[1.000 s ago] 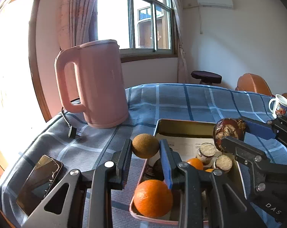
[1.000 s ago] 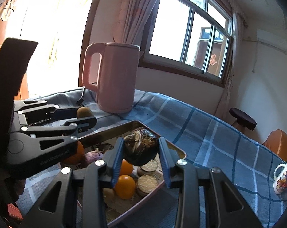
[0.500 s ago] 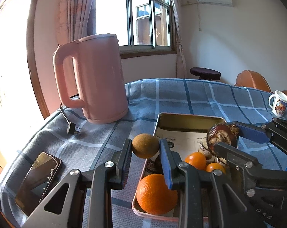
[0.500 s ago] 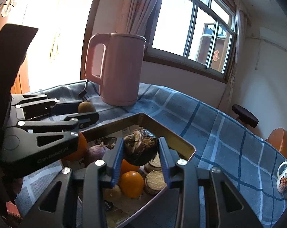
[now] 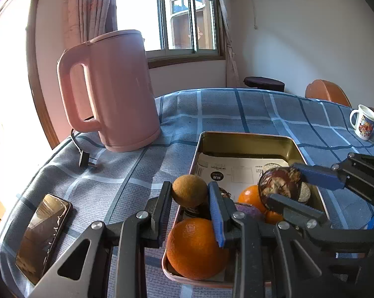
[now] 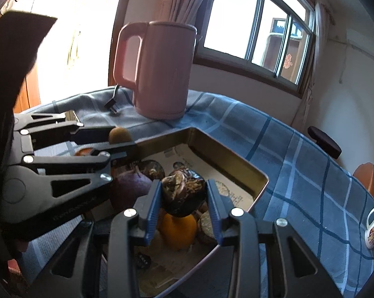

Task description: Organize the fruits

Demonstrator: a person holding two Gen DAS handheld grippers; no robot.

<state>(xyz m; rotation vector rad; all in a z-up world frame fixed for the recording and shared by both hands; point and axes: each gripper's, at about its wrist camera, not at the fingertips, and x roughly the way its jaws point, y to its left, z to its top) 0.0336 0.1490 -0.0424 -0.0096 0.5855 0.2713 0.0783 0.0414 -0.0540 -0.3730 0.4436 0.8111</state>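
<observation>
Left gripper [image 5: 190, 193]: clamped on a round brown fuzzy kiwi-like fruit [image 5: 189, 190], hanging right over the near-left edge of the gold rectangular metal tin [image 5: 246, 140].
Right gripper [image 6: 184, 195]: squeezed shut on a dark, wrinkly, shiny brown fruit [image 6: 182, 193], above the tin's middle, over the small oranges.
What changed: compared to a second back, both grippers have sunk lower and closer to the tin; fruits haven't been let go. I'd guess it's drop-off time.
In the tin: big orange [image 5: 195, 248] at the near end, purple round thing [image 6: 131, 186], small oranges, some flat round cakes.
Left view only: black smartphone [image 5: 42, 236] on the blue checked bench cloth, left of the tin.
Right view only: shows how deep the tin is and the purple fruit properly.
Both views: pink plastic kettle [image 5: 107, 89] behind the tin.
</observation>
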